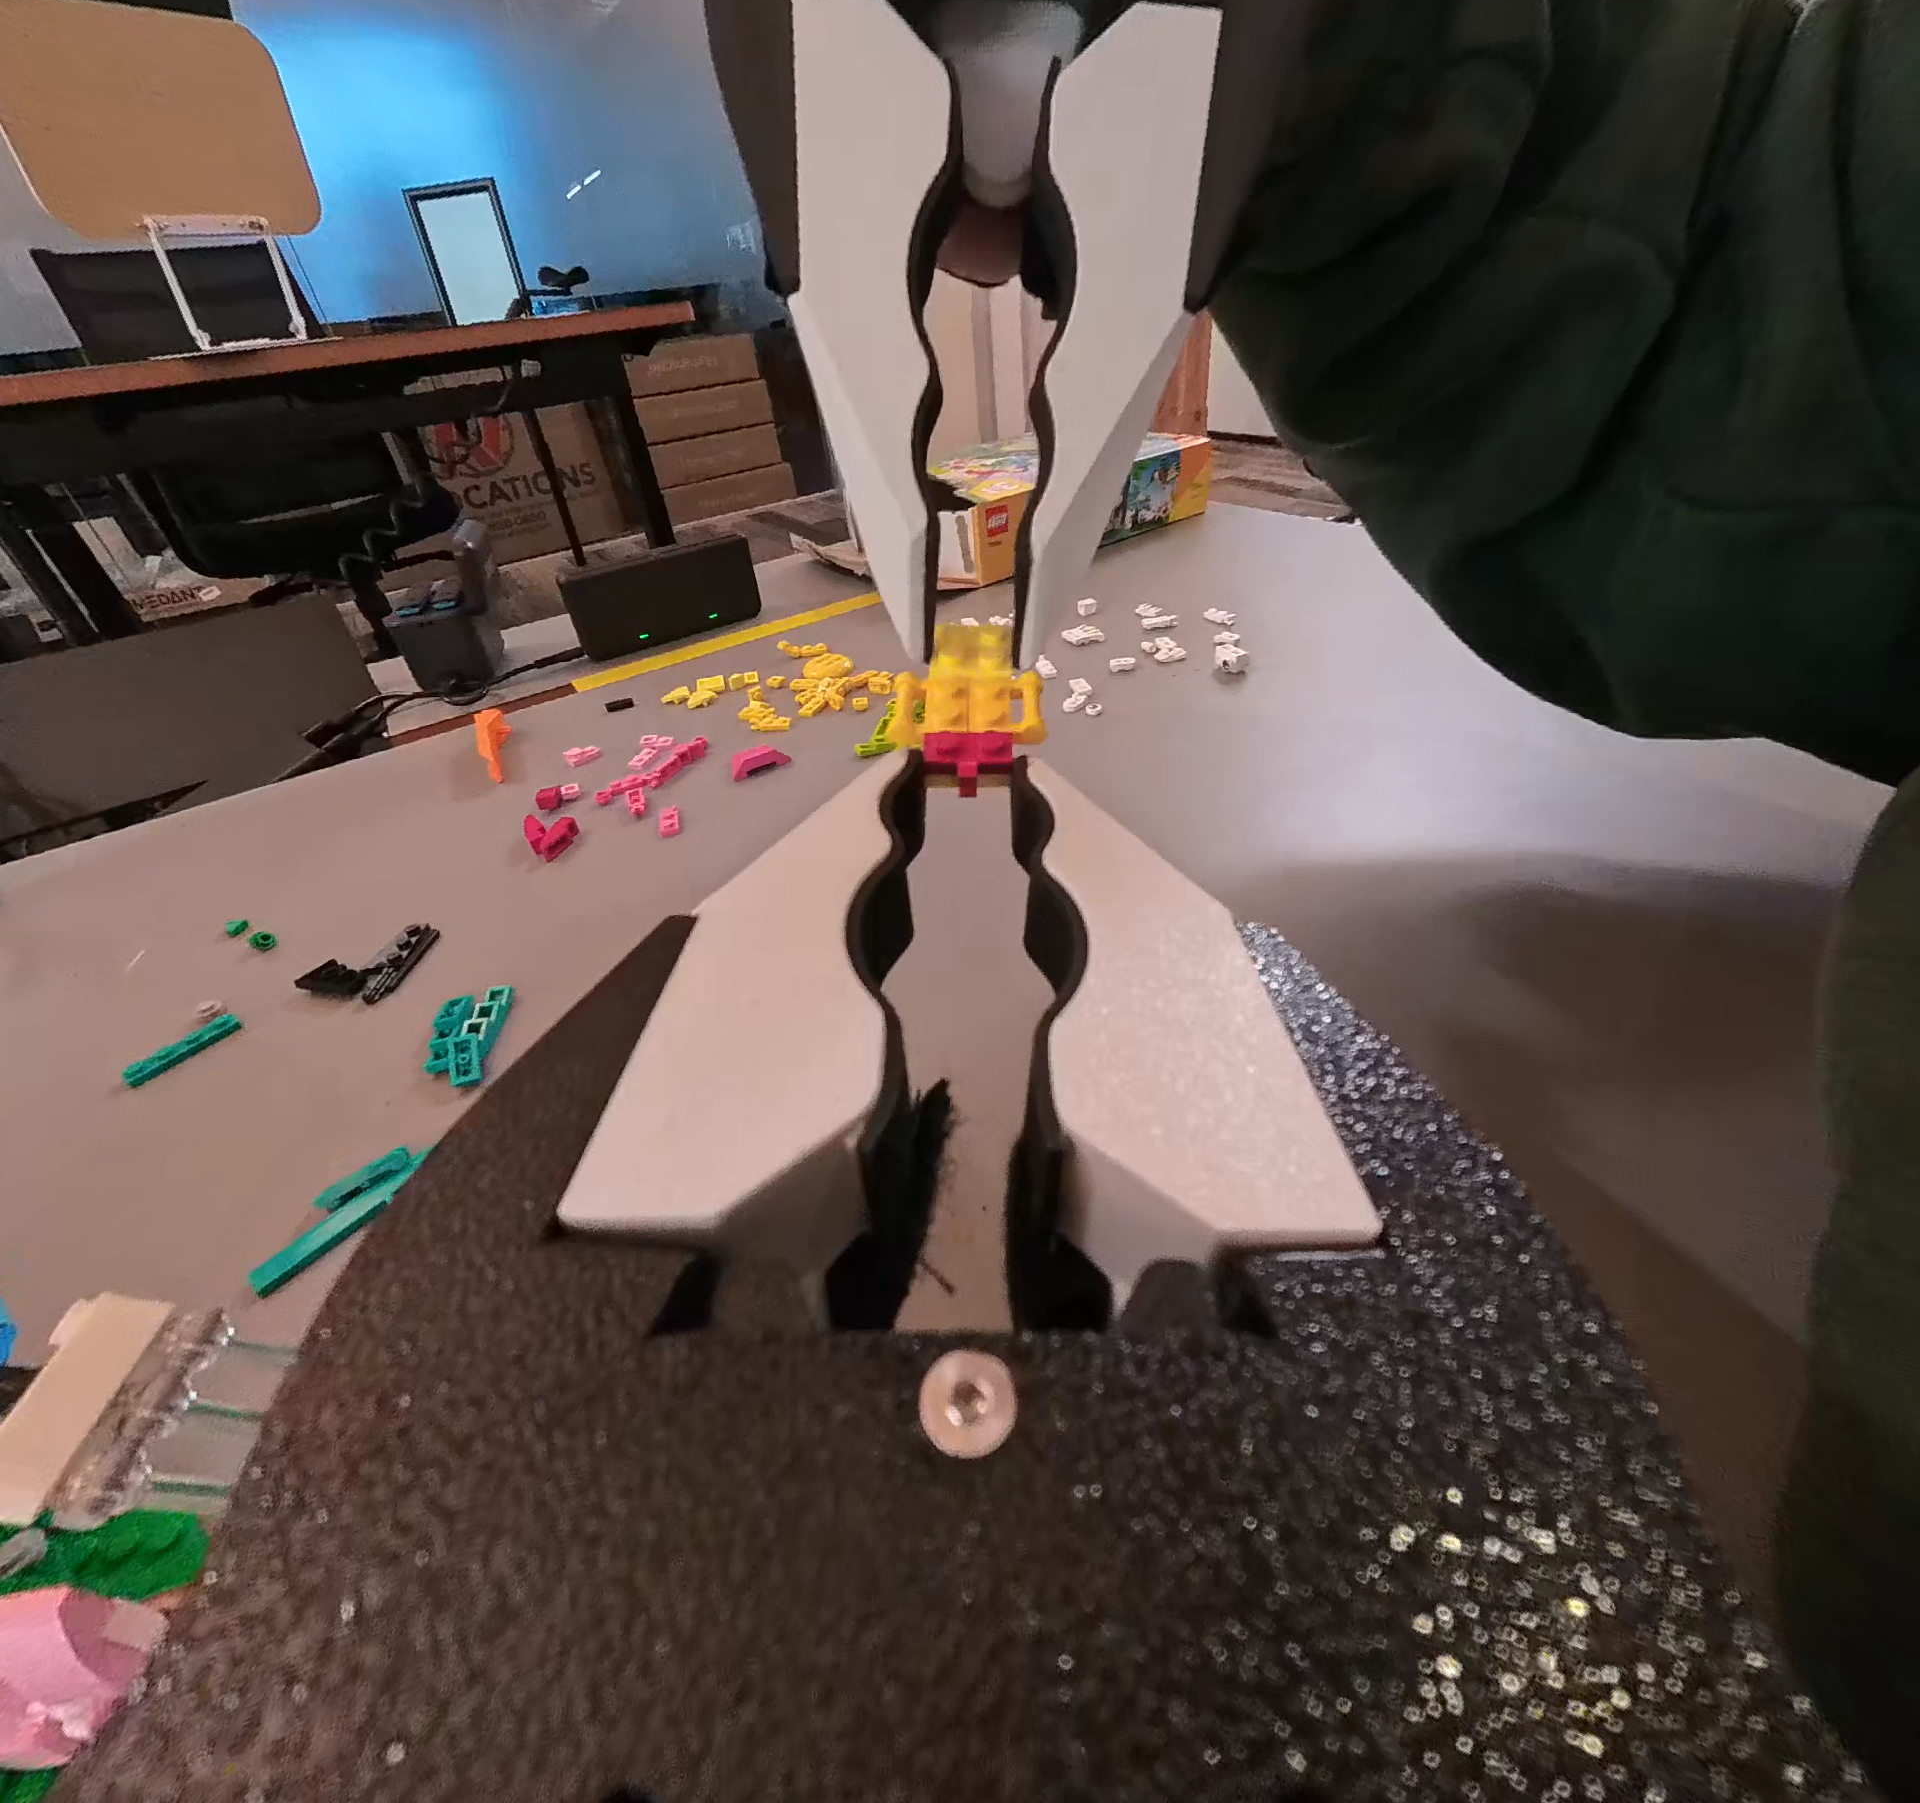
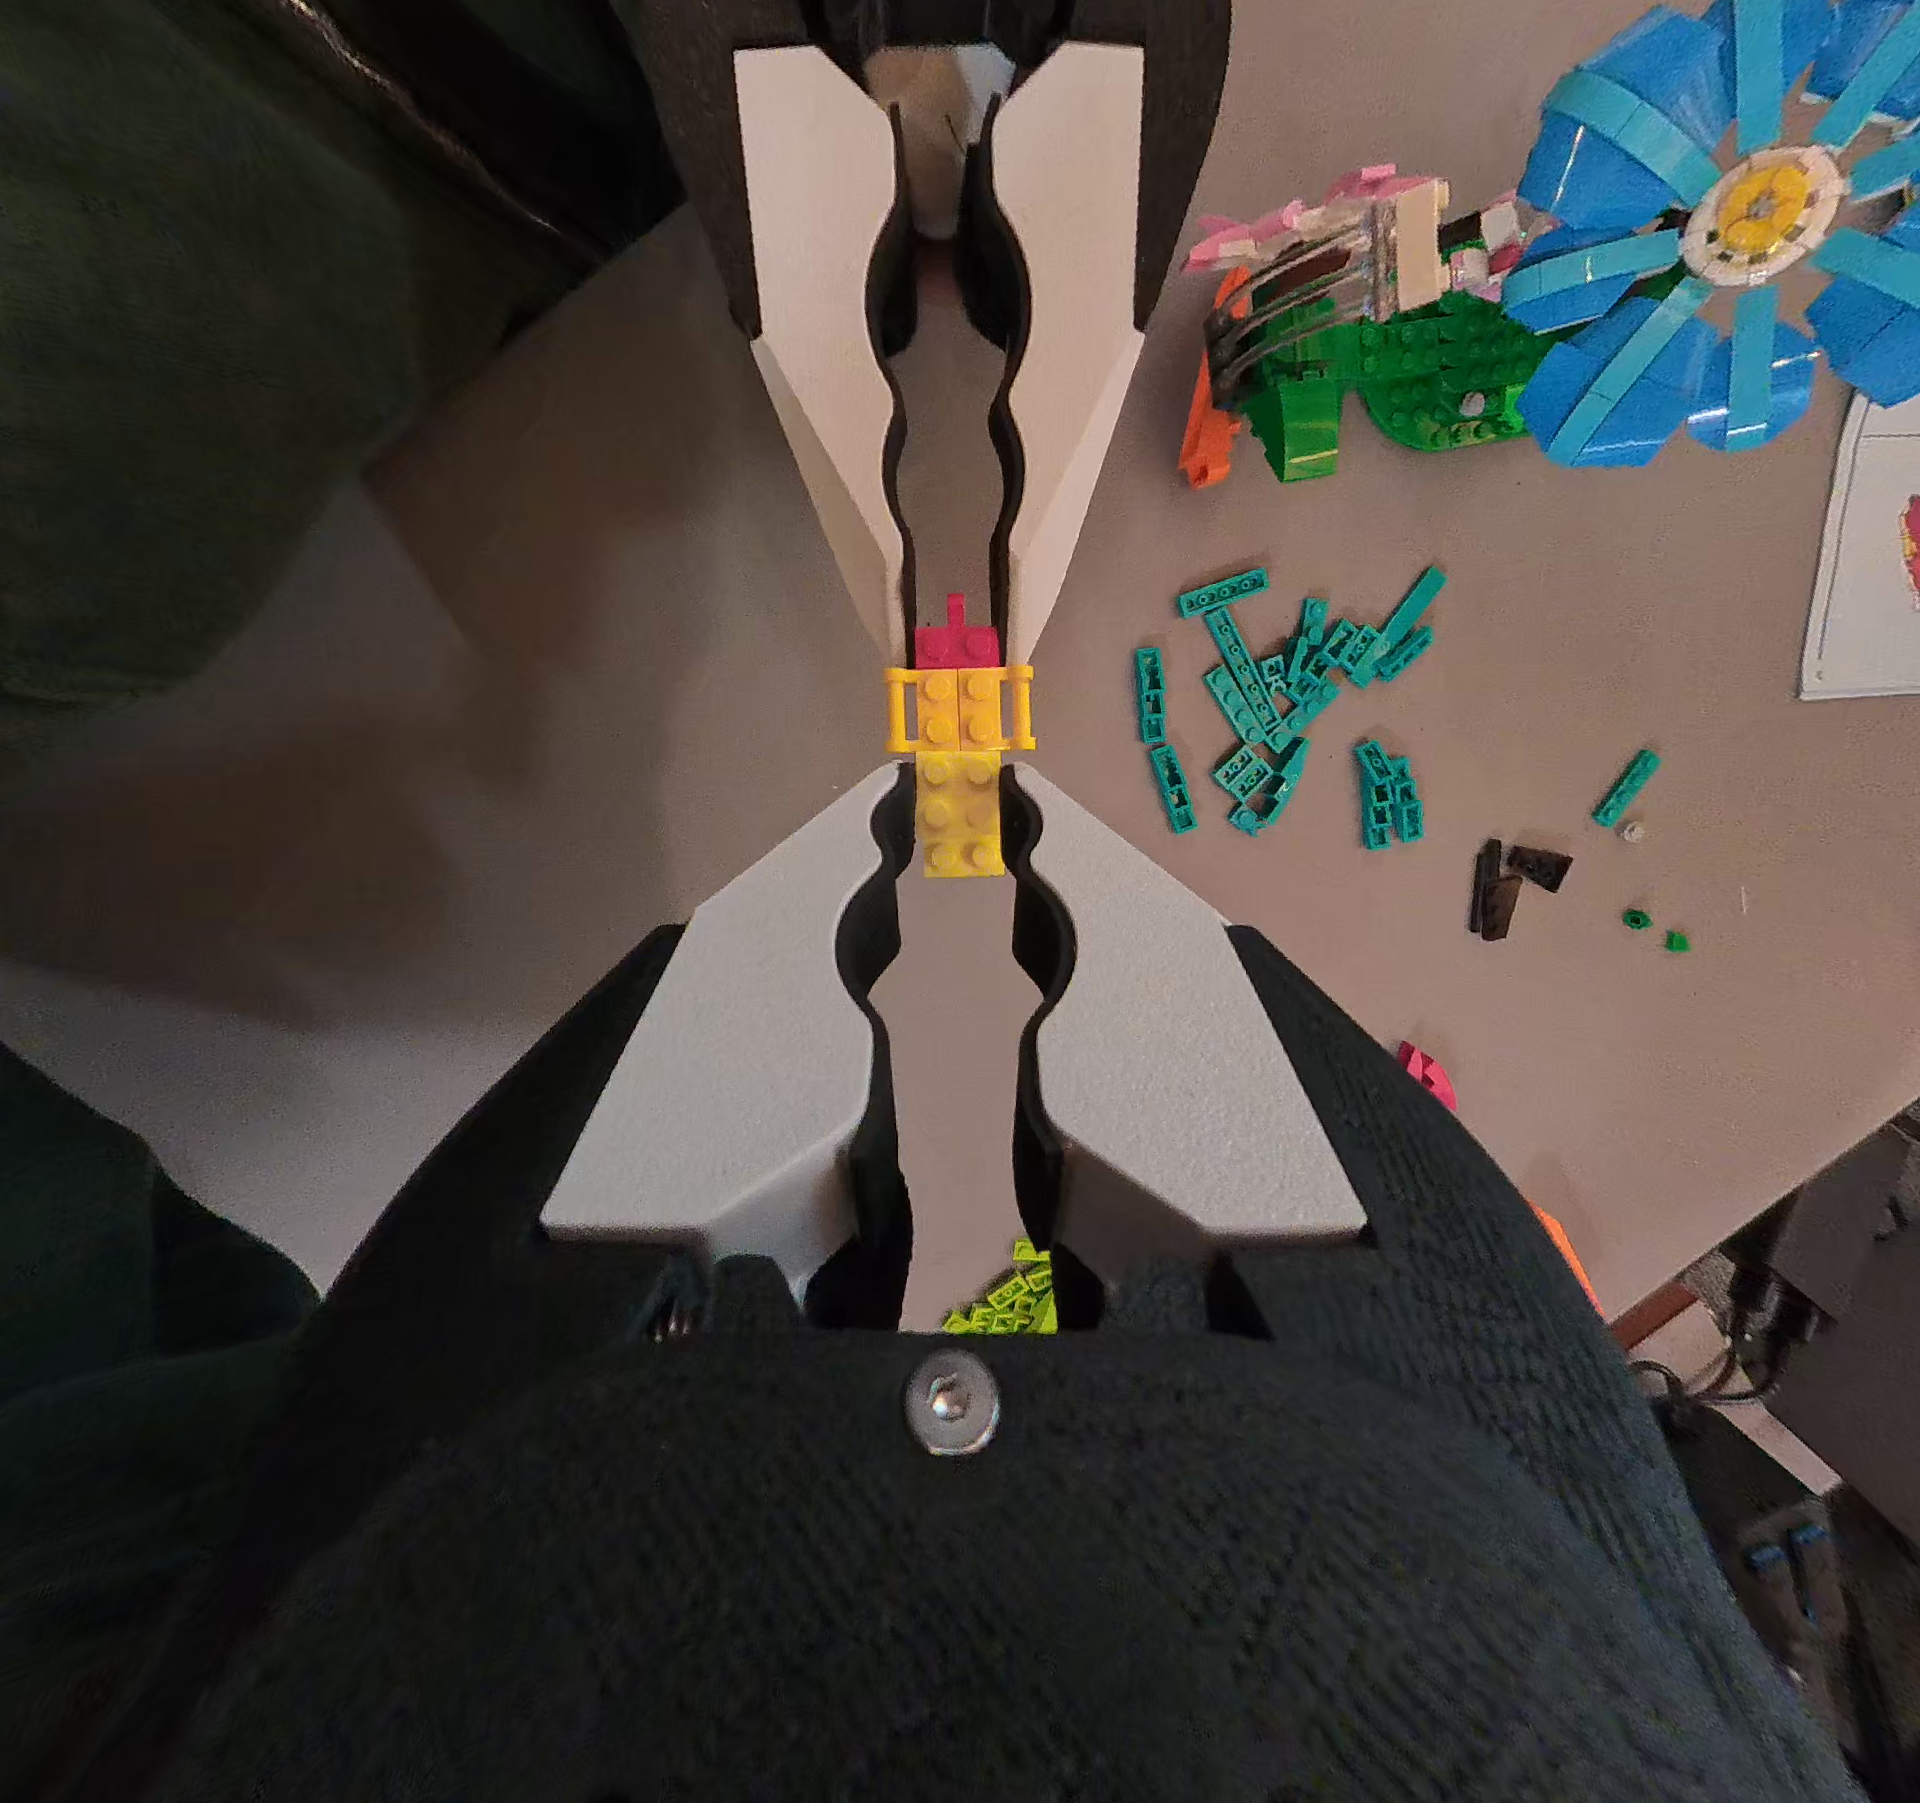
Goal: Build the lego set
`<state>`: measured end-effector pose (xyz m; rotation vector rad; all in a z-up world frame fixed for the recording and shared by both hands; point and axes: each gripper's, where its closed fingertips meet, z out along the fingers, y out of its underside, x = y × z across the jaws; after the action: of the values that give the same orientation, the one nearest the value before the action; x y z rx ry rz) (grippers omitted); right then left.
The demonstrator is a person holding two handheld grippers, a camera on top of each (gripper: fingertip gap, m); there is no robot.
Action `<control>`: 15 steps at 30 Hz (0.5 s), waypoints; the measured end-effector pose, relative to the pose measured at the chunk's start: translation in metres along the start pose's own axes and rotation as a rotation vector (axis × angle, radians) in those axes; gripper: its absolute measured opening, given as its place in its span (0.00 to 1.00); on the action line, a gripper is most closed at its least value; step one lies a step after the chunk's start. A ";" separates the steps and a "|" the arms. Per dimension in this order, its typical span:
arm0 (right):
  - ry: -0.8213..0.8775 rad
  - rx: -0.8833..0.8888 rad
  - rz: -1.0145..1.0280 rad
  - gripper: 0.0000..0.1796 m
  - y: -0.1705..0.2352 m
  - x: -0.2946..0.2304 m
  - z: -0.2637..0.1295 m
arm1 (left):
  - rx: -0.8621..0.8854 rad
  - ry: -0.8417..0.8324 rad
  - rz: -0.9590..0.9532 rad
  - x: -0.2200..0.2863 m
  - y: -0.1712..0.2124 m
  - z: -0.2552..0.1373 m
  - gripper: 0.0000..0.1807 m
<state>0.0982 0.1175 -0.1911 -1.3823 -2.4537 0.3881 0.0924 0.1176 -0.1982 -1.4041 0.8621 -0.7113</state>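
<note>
A small lego assembly (image 1: 968,704) of yellow bricks with side handles and a magenta end is held in the air between both grippers, above the grey table (image 1: 1351,818). My left gripper (image 1: 966,777) is shut on its magenta end. My right gripper (image 1: 971,647) comes from the opposite side and is shut on its yellow end. In the right wrist view the right gripper (image 2: 958,777) clamps the yellow plates of the assembly (image 2: 958,709), and the left gripper (image 2: 956,636) clamps the magenta part.
Sorted piles lie on the table: yellow (image 1: 821,688), pink (image 1: 644,777), white (image 1: 1153,636), teal (image 2: 1288,704) and black pieces (image 1: 369,964). A built blue flower (image 2: 1756,205) on a green base (image 2: 1392,371), a paper sheet (image 2: 1870,548) and the set's box (image 1: 1070,506) stand nearby. My two grippers' fingertips are within a few centimetres of each other.
</note>
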 end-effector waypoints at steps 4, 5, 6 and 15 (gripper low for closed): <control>0.032 0.003 0.003 0.12 -0.001 0.003 -0.002 | 0.014 0.000 -0.013 -0.001 -0.002 -0.002 0.08; 0.059 0.010 -0.001 0.17 -0.002 0.005 -0.004 | 0.016 -0.007 -0.017 -0.002 -0.003 -0.002 0.08; 0.096 0.026 -0.015 0.22 -0.004 0.006 -0.006 | 0.017 -0.016 -0.021 -0.004 -0.004 -0.003 0.08; 0.262 0.098 -0.019 0.23 0.006 0.001 -0.011 | -0.017 -0.009 -0.027 -0.006 0.000 -0.012 0.08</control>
<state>0.1064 0.1221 -0.1830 -1.2805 -2.2045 0.2969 0.0795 0.1161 -0.1976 -1.4355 0.8452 -0.7189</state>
